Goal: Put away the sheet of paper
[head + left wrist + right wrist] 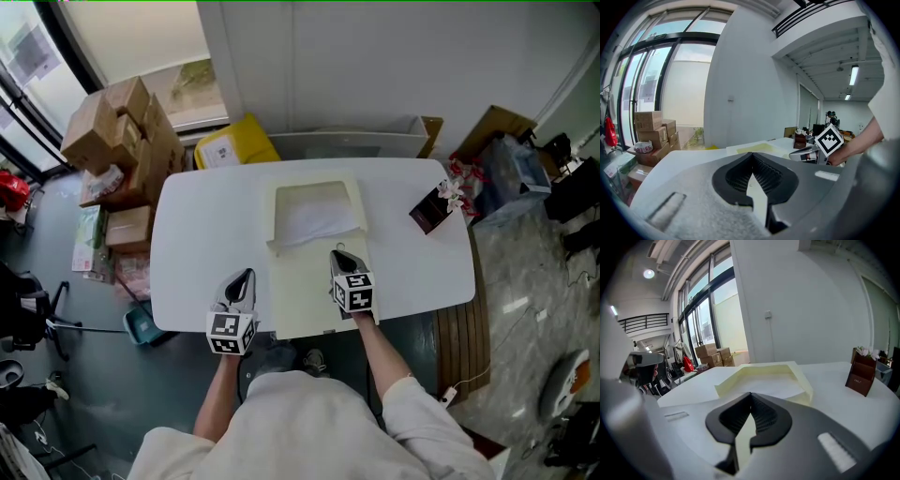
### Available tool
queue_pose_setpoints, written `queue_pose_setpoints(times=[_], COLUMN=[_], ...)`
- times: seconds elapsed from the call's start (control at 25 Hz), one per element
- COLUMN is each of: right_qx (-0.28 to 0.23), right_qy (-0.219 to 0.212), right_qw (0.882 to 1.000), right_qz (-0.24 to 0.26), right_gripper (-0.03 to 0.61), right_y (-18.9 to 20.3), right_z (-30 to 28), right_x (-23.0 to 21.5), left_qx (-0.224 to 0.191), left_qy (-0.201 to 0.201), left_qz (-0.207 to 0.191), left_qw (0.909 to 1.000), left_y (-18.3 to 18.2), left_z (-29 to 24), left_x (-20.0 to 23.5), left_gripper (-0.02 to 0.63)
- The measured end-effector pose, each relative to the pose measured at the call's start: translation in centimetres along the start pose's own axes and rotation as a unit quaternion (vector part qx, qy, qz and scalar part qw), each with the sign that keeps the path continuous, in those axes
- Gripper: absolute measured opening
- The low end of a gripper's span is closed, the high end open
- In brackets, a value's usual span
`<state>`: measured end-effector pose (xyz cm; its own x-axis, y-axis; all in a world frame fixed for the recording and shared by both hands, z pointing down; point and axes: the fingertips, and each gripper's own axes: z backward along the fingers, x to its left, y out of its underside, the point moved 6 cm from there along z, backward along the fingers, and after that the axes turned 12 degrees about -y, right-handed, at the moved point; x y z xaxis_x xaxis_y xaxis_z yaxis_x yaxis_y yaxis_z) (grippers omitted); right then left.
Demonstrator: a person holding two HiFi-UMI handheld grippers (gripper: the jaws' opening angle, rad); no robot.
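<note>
White, round-cornered table point(187, 234). Just past centre toward twelve o'clock, a pale yellow tray point(277, 208); joined to it, a flat cream panel point(305, 300) reaching the six o'clock edge. At two o'clock, a dark brown box point(429, 212), upright.

Bright daylight enters from windows point(656, 79) at left; the panes are blown out. 2 ceiling tubes point(853, 75) are lit, and 1 round lamp point(648, 273) glares. Table point(187, 244) is evenly lit with soft, faint shadows. Gripper views: strong fisheye, black corners, bowed straight lines, grainy soft nearest foreground. Head view is sharp.
</note>
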<state>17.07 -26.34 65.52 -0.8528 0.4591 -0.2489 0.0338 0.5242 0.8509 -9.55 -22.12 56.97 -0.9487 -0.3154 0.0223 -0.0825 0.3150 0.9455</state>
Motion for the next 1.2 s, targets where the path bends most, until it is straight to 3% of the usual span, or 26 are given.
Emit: queue_pose_setpoints(times=[0.24, 0.6, 0.88, 1.2], right_qx=[-0.048, -0.126, -0.154, -0.147], right_qy=[-0.003, 0.004, 0.011, 0.011], right_qw=[0.998, 0.987, 0.980, 0.981], right_qz=[0.028, 0.100, 0.125, 0.129], right_gripper=[0.000, 0.000, 0.000, 0.000], right_y=[-1.5, -4.4, -5.0, -2.6], right_z=[3.7, 11.3, 15.8, 18.0], right_x=[1.7, 4.8, 6.2, 6.9], left_qx=[-0.014, -0.034, -0.050, -0.050], left_qy=[-0.002, -0.012, -0.017, -0.026], left_qz=[0.004, 0.000, -0.003, -0.003], left_qw=[0.9999, 0.9994, 0.9986, 0.9984], left_y=[-0.5, -0.9, -1.4, -0.7], left_z=[2.1, 4.7, 6.7, 8.7], left_x=[-1.2, -2.7, -4.0, -5.2], left_gripper=[0.000, 0.000, 0.000, 0.000])
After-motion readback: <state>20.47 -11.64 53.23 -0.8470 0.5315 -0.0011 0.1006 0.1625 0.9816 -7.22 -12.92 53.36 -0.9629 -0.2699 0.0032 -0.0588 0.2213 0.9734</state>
